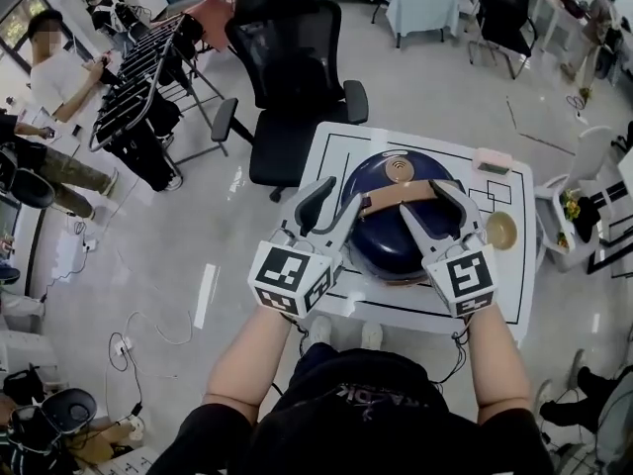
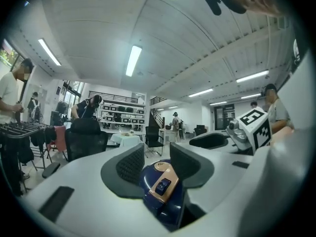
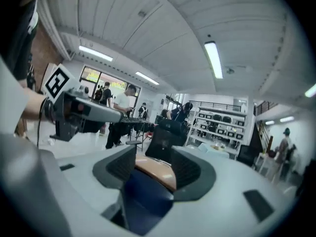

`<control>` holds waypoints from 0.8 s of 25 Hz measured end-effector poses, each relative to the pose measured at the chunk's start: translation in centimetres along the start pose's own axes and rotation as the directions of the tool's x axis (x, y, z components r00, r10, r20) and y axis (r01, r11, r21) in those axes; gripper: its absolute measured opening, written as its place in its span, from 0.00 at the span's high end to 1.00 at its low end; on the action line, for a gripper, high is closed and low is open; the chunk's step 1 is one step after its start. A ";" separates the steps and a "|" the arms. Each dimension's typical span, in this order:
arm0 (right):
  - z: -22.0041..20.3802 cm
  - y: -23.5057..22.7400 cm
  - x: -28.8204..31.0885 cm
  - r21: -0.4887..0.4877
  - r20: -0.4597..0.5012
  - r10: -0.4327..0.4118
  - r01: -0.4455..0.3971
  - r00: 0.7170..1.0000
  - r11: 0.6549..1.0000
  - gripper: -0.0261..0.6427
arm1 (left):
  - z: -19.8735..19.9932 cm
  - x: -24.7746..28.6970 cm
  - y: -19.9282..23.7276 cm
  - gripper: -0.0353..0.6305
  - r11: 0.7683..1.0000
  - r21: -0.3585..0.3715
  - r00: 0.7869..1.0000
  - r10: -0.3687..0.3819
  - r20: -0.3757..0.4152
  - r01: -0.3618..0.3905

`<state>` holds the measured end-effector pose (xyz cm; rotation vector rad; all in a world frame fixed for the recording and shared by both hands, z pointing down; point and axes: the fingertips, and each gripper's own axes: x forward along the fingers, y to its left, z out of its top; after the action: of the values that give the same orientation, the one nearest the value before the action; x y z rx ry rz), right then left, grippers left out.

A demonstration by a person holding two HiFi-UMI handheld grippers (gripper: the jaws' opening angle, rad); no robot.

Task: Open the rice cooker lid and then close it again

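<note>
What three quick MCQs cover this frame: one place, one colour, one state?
1. In the head view, where is the bowl relative to the cooker?
A. left
B. right
C. on top

2. What colour is the cooker's body?
A. red
B. dark blue
C. white

3. How is the lid?
A. down, shut
B. swung fully up
C. lying on the floor

Answers:
1 B: the bowl sits on the table, right of the cooker.
2 B: the shell is dark blue, with a tan handle.
3 A: the lid lies flat on the body.
</note>
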<state>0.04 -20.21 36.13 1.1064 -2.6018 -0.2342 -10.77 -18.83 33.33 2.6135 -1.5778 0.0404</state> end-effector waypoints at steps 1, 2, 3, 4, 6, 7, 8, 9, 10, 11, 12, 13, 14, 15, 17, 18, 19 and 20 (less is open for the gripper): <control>-0.1 0.2 0.2 -0.059 -0.019 -0.015 0.014 1.000 0.998 0.62 | 0.0 0.1 0.2 0.71 1.000 0.003 1.000 -0.017 -0.005 0.017; -0.2 0.5 0.3 -0.109 -0.035 -0.028 0.025 0.999 0.994 0.62 | 0.0 0.2 0.3 0.73 0.999 0.006 0.999 -0.032 -0.011 0.032; -0.3 0.7 0.5 -0.148 -0.048 -0.039 0.031 0.998 0.988 0.62 | -0.1 0.2 0.5 0.75 0.999 0.006 0.999 -0.044 -0.016 0.045; -0.4 0.9 0.7 -0.179 -0.060 -0.047 0.035 0.997 0.983 0.62 | -0.2 0.3 0.6 0.77 0.998 0.005 0.998 -0.057 -0.023 0.057; -0.5 1.3 0.9 -0.236 -0.088 -0.063 0.041 0.994 0.971 0.62 | -0.5 0.5 0.7 0.82 0.996 0.002 0.996 -0.085 -0.036 0.085; -0.5 1.5 0.9 -0.269 -0.103 -0.077 0.047 0.992 0.962 0.62 | -0.7 0.6 0.7 0.84 0.995 0.001 0.994 -0.100 -0.043 0.100; -0.6 1.5 0.9 -0.302 -0.115 -0.094 0.056 0.989 0.952 0.62 | -0.9 0.8 0.6 0.85 0.993 0.000 0.992 -0.116 -0.050 0.116; -0.7 1.6 0.9 -0.335 -0.125 -0.112 0.064 0.986 0.940 0.62 | -1.2 0.9 0.6 0.87 0.991 0.000 0.990 -0.130 -0.057 0.130; -0.9 1.6 1.0 -0.369 -0.133 -0.129 0.071 0.983 0.927 0.62 | -1.4 1.0 0.6 0.88 0.990 -0.001 0.988 -0.143 -0.064 0.143; -1.1 1.6 1.0 -0.404 -0.142 -0.145 0.076 0.979 0.912 0.62 | -1.7 1.1 0.6 0.89 0.988 -0.002 0.986 -0.153 -0.072 0.154; -1.2 1.6 1.1 -0.438 -0.150 -0.160 0.079 0.976 0.895 0.62 | -2.0 1.3 0.6 0.90 0.987 -0.001 0.983 -0.162 -0.082 0.163; -1.4 1.7 1.2 -0.471 -0.159 -0.173 0.080 0.972 0.879 0.62 | -2.3 1.4 0.6 0.92 0.985 0.006 0.981 -0.169 -0.094 0.171; -1.6 1.7 1.4 -0.499 -0.170 -0.183 0.076 0.968 0.863 0.62 | -2.6 1.5 0.6 0.93 0.984 0.016 0.979 -0.176 -0.106 0.179; -1.8 1.8 1.5 -0.524 -0.185 -0.190 0.067 0.964 0.849 0.62 | -3.0 1.6 0.5 0.93 0.982 0.027 0.976 -0.185 -0.118 0.189; -2.3 2.2 1.9 -0.578 -0.219 -0.202 0.040 0.955 0.815 0.62 | -3.7 1.7 0.5 0.93 0.976 0.037 0.968 -0.206 -0.141 0.213; -2.7 2.4 2.1 -0.613 -0.233 -0.210 0.024 0.949 0.790 0.62 | -4.0 1.8 0.5 0.93 0.974 0.036 0.964 -0.218 -0.152 0.226; -3.0 2.6 2.3 -0.647 -0.246 -0.218 0.007 0.944 0.762 0.62 | -4.3 1.8 0.5 0.93 0.971 0.036 0.960 -0.228 -0.163 0.236; -3.2 2.7 2.5 -0.676 -0.257 -0.225 -0.009 0.940 0.737 0.62 | -4.6 1.8 0.5 0.93 0.969 0.038 0.956 -0.236 -0.174 0.246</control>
<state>-2.33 -20.20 40.41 0.9176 -1.8928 -0.8651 -10.21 -20.27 38.07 2.7446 -1.2145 0.2870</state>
